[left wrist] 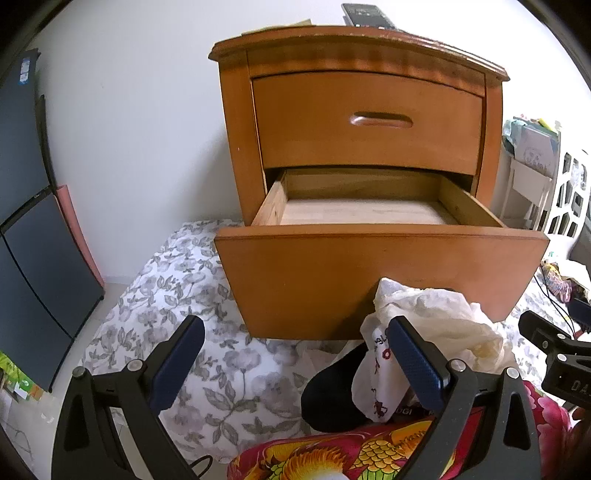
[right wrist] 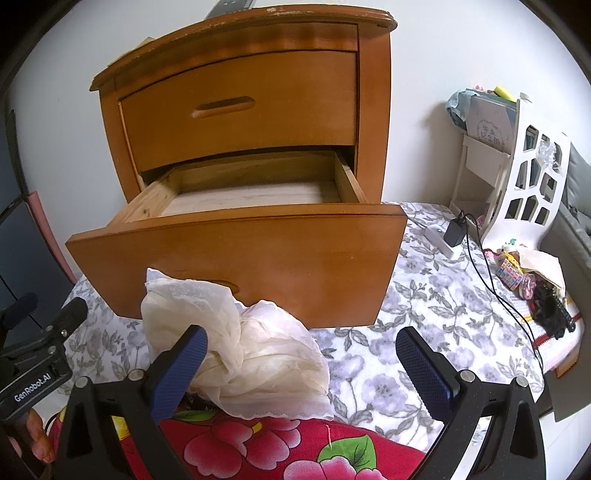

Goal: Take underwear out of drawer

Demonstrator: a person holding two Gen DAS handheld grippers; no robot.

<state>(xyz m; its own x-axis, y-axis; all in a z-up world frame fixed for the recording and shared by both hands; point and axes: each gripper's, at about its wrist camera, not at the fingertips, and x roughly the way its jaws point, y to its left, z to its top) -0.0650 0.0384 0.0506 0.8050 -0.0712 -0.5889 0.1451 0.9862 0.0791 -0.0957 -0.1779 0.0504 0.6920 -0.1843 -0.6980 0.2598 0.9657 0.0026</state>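
The wooden nightstand's lower drawer (left wrist: 369,273) is pulled out, and the part of its inside that shows is bare. In front of it, on the floral sheet, lies a pile of underwear: a cream lacy piece (left wrist: 443,317), a white printed piece (left wrist: 373,380) and a black piece (left wrist: 332,391). My left gripper (left wrist: 297,363) is open just before the pile, its right finger against the white piece. In the right wrist view the drawer (right wrist: 240,258) stands behind the cream piece (right wrist: 251,354). My right gripper (right wrist: 303,373) is open, with its left finger at that piece's edge.
The upper drawer (left wrist: 369,122) is closed and a remote (left wrist: 365,14) lies on top. A red flowered blanket (right wrist: 295,443) lies nearest me. A charger with its cable (right wrist: 454,232), a white shelf (right wrist: 524,177) and small clutter (right wrist: 535,288) are at the right. Dark panels (left wrist: 33,258) stand at the left.
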